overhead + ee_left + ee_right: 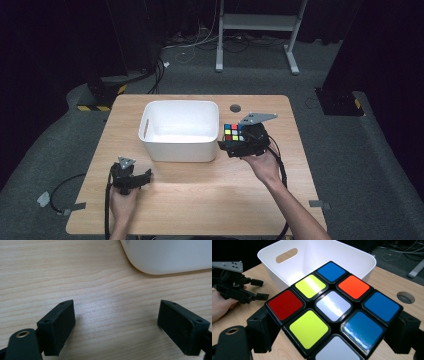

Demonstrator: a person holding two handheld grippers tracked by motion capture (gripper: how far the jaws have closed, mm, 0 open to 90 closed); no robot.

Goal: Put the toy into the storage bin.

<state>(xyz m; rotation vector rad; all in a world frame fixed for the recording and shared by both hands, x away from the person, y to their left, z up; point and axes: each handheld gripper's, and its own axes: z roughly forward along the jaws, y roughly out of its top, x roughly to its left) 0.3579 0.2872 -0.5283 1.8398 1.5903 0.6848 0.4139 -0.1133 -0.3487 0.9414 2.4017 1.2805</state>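
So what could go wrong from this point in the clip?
The right tool grips the puzzle cube by two opposite sides only, so it might twist or slip. The cube sits beside the white bin, close to its rim, and could clip that rim going in.

The puzzle cube (334,307) has glossy plastic stickers, the bin (180,131) smooth matt white plastic, the table (200,195) pale wood grain.

Left hand-held gripper (145,176) jaws wide apart; right hand-held gripper (225,145) clamped.
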